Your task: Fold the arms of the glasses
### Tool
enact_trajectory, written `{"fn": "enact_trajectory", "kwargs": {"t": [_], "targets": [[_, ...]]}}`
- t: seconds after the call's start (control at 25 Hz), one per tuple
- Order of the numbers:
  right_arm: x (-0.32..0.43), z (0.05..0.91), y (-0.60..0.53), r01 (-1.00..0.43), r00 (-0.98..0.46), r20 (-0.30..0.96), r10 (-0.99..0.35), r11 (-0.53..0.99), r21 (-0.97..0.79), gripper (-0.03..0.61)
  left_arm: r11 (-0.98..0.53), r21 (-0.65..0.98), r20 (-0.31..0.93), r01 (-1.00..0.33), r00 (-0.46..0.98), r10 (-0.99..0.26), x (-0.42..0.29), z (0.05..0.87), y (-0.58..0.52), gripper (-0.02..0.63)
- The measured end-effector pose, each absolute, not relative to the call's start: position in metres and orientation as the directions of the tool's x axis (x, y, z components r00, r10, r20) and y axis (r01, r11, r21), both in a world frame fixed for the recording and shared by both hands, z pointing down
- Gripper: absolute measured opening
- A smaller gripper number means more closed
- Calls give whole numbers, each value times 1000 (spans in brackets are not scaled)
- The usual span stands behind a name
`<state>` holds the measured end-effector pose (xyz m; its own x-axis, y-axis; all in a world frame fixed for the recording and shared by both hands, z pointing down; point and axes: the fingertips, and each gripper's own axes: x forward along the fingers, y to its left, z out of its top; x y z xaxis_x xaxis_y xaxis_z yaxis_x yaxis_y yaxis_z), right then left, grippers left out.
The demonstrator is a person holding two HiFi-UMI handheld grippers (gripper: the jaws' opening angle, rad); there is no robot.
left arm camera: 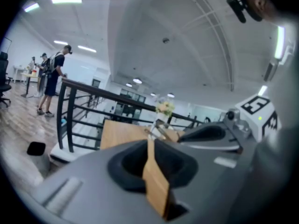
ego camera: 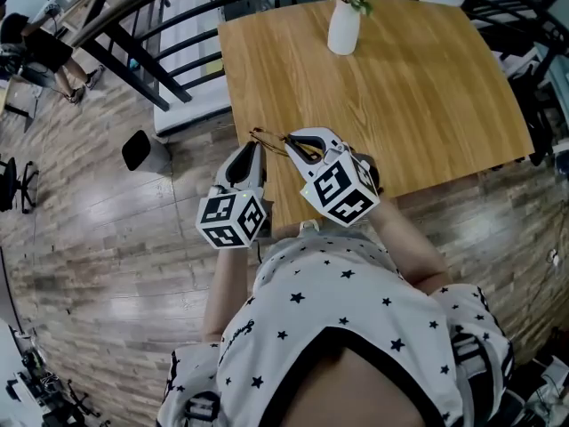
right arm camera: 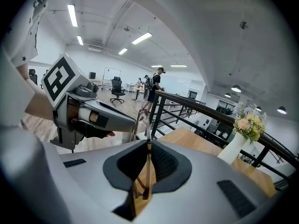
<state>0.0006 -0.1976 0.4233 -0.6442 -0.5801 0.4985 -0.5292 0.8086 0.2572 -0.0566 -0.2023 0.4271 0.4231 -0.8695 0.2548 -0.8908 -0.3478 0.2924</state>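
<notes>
The glasses (ego camera: 269, 137) are thin-framed and hang in the air over the near left corner of the wooden table (ego camera: 427, 105), between my two grippers. My right gripper (ego camera: 290, 140) is shut on them; in the right gripper view the thin frame (right arm camera: 145, 125) runs up out of the closed jaws (right arm camera: 147, 146). My left gripper (ego camera: 252, 148) points at the glasses' left end. In the left gripper view its jaws (left arm camera: 150, 141) stand at a narrow slit with the glasses (left arm camera: 158, 129) just at their tips. Whether the pads press on the frame is not visible.
A white vase (ego camera: 344, 27) with flowers stands at the table's far edge. Black railings (ego camera: 151, 69) run along the left and behind the table. A small black object (ego camera: 142, 149) sits on the wooden floor to the left. People stand far off (right arm camera: 154, 87).
</notes>
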Motion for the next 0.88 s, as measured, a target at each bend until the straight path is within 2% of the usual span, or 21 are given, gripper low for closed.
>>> {"fn": "enact_trajectory", "kwargs": {"t": [0.32, 0.88], "targets": [[-4, 434, -198, -516, -642, 523, -561, 820, 247, 32, -354, 291, 261, -889, 430, -864, -54, 429, -204, 18], [2, 477, -220, -510, -595, 599, -535, 828, 233, 32, -313, 273, 318, -910, 392, -863, -62, 448, -213, 18]]}}
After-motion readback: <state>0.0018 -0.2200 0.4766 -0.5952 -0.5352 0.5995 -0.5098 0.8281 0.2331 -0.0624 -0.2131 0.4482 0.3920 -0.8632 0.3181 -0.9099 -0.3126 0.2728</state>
